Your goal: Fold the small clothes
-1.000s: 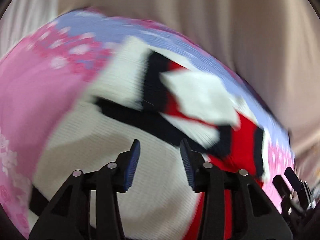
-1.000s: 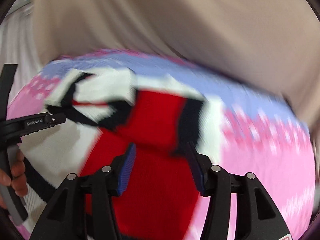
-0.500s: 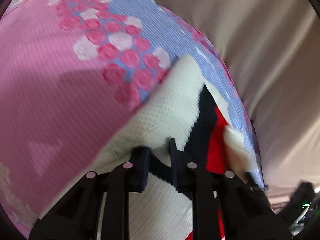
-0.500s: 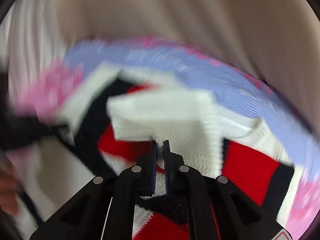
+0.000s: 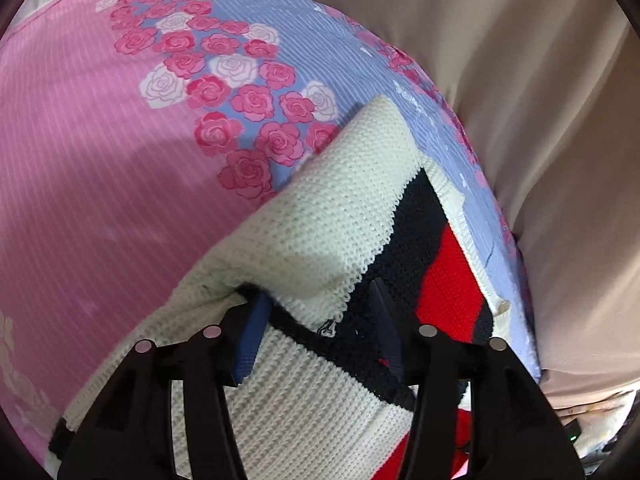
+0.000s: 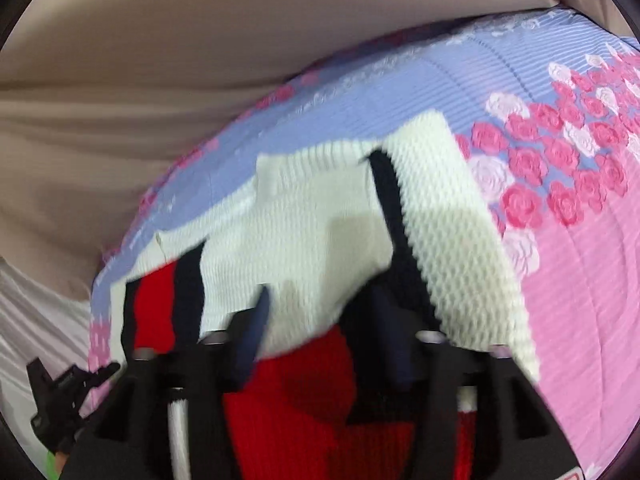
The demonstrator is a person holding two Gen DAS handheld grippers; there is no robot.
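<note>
A cream, navy and red knit sweater (image 5: 320, 216) lies folded on a pink-and-blue rose-print bedspread (image 5: 100, 140) before beige drapery (image 5: 540, 100); both grippers' jaws stand open.

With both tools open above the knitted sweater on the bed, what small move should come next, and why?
Probably lift both tools straight back. The left tool and right tool stand open, holding nothing, and the white sleeve lies folded over the sweater on the floral bedsheet.
</note>
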